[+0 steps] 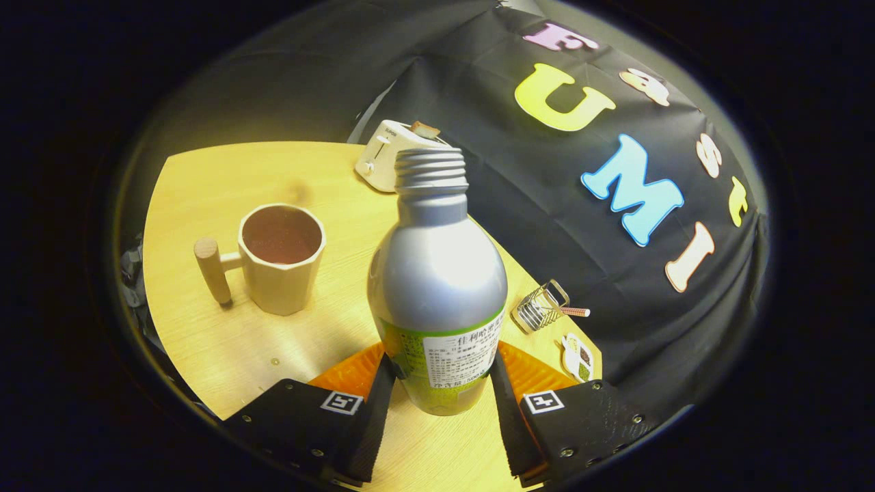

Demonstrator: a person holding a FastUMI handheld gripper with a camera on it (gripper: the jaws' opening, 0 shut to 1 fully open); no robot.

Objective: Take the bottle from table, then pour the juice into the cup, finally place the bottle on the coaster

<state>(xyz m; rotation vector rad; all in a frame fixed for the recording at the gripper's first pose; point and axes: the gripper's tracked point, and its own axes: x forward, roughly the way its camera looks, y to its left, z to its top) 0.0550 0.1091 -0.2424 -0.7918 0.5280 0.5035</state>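
1. Bottle (437, 273) fills the gap btwn gripper (437, 383) fingers, both pressing its base.
2. Cup (281, 256) stands near, left of bottle; bare table (205, 205) around it.
3. Toaster (389, 154) blocks far edge.
4. Wire rack (543, 305) crowds the right.

Screwed gripper (437, 383) housings with square tag markers

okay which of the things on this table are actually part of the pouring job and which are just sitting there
Job: bottle, uncapped, gripped between the gripper fingers; cup with a wooden handle, beyond the fingers.

Lying about: toaster at the far edge; small wire rack; small dish beside it.
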